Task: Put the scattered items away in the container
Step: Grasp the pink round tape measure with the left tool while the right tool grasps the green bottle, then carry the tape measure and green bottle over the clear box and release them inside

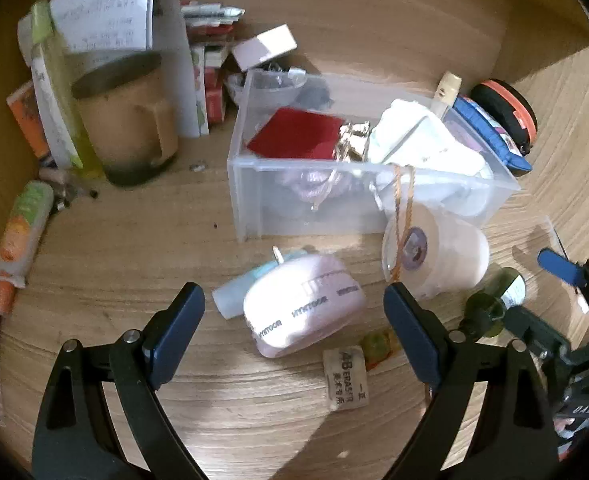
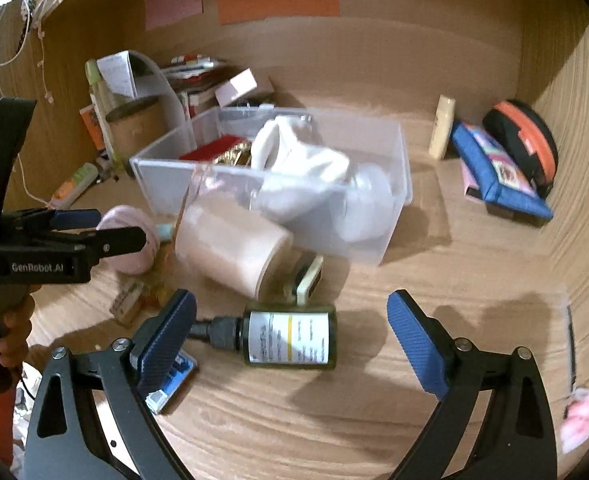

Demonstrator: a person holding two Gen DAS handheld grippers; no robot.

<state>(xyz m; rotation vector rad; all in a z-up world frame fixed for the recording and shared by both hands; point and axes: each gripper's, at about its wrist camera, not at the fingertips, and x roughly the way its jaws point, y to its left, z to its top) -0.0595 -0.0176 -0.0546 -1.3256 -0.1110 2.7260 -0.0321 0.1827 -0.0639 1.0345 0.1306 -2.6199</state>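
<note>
A clear plastic bin (image 1: 250,184) (image 2: 398,184) sits on the wooden desk and holds white cloth (image 1: 418,136), a red card and gold items. My left gripper (image 1: 294,312) is open, its jaws on either side of a pale pink pouch (image 1: 306,312) lying in front of the bin; the gripper also shows in the right wrist view (image 2: 106,228). My right gripper (image 2: 290,320) is open around a dark green bottle (image 2: 290,340) lying on its side. A pink-white cup (image 2: 230,248) (image 1: 442,256) lies tipped against the bin. An eraser (image 1: 346,380) lies near the pouch.
A tan mug (image 1: 130,116), a green bottle (image 1: 54,92), papers and boxes crowd the back left. A tube (image 1: 22,236) lies at the left. A blue pouch (image 2: 498,172), an orange-black case (image 2: 526,136) and a cream tube (image 2: 444,128) sit at the back right. Wooden walls enclose the desk.
</note>
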